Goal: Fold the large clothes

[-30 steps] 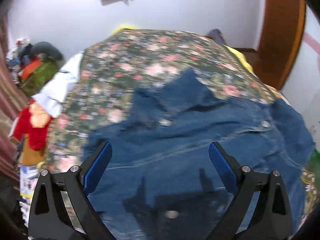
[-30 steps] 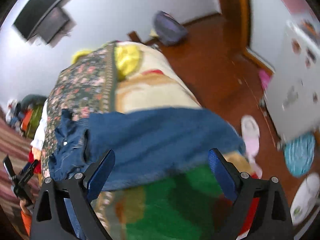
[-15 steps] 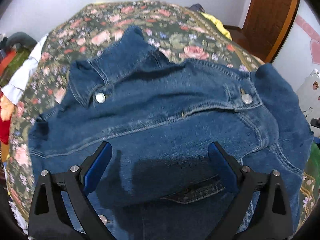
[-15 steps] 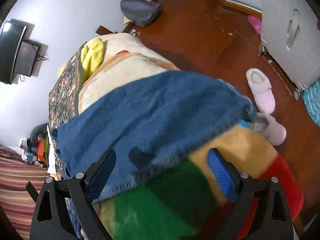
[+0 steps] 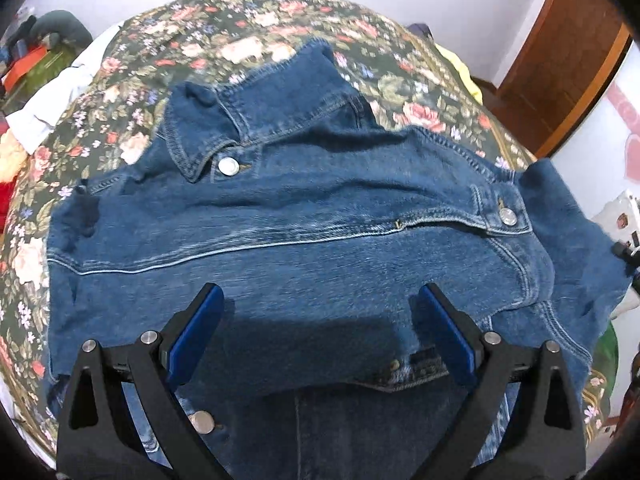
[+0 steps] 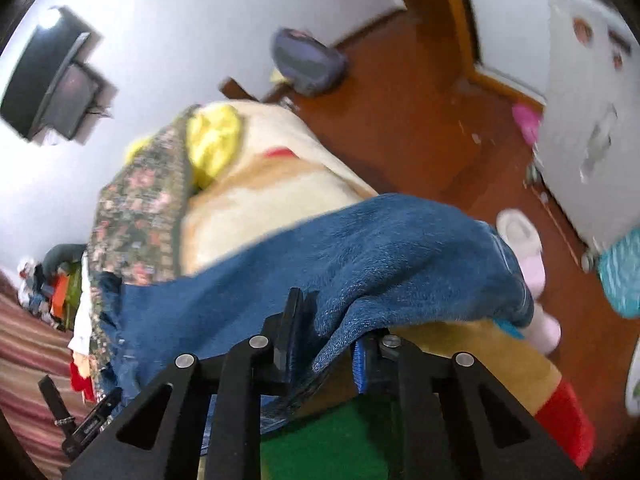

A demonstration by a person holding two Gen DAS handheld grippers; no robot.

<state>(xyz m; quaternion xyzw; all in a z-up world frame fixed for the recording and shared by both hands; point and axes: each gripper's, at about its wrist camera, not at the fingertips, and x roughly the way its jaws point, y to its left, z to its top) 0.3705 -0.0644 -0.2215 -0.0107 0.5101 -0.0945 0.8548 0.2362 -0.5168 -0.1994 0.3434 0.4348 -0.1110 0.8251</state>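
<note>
A blue denim jacket (image 5: pixel 320 220) lies spread on the bed, collar towards the far side, with silver buttons showing. My left gripper (image 5: pixel 320 296) hovers just above its middle, fingers wide apart and nothing between the blue pads. In the right wrist view one sleeve of the jacket (image 6: pixel 380 248) hangs over the bed's side. My right gripper (image 6: pixel 328 324) is shut on the near edge of that sleeve, and a fold of denim bunches between its fingers.
A floral bedspread (image 5: pixel 240 40) covers the bed, with a cream, green and red blanket (image 6: pixel 260 200) at its side. Pink slippers (image 6: pixel 520 240) lie on the wooden floor by a white cabinet (image 6: pixel 580 100). Piled clothes (image 5: pixel 32 64) sit beyond the bed's left side.
My right gripper went from wide open to shut on the sleeve's edge. My left gripper sank closer to the jacket, which now fills more of its view.
</note>
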